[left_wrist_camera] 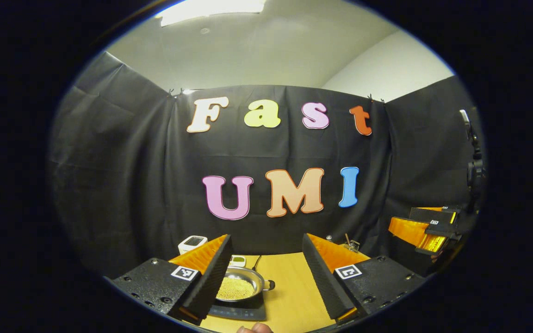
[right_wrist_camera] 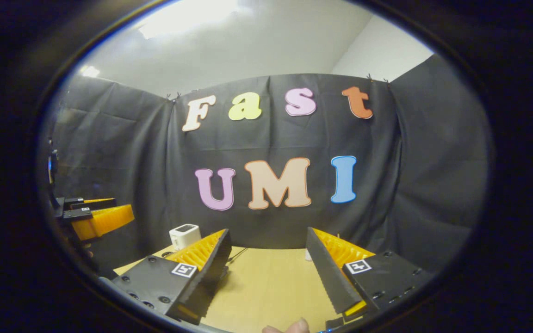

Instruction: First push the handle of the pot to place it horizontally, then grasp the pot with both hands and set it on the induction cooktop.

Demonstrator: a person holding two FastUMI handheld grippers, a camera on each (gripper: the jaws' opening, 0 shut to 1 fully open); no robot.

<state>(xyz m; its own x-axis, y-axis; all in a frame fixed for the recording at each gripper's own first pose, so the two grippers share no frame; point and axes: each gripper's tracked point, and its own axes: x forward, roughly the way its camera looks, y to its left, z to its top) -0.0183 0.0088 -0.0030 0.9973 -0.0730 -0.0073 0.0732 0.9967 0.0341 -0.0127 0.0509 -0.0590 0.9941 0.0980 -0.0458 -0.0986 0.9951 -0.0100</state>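
In the left gripper view a shallow steel pot (left_wrist_camera: 238,286) holding yellow grains sits on a dark flat induction cooktop (left_wrist_camera: 241,312) on the wooden table (left_wrist_camera: 289,296). A short dark handle (left_wrist_camera: 270,285) sticks out on the pot's right side. My left gripper (left_wrist_camera: 266,245) hangs well above the pot, open, with nothing between its fingers. My right gripper (right_wrist_camera: 269,238) is open and empty too, raised over bare table (right_wrist_camera: 266,282). The right gripper (left_wrist_camera: 426,229) also shows off to the right in the left gripper view, and the left gripper (right_wrist_camera: 93,215) off to the left in the right gripper view.
A small white device (left_wrist_camera: 192,243) stands at the table's back left, also seen as the white device (right_wrist_camera: 184,235) in the right gripper view. A thin cable (left_wrist_camera: 256,262) runs behind the pot. A small glass object (left_wrist_camera: 352,245) sits at the back right. Part of a hand (left_wrist_camera: 255,328) shows at the bottom edge.
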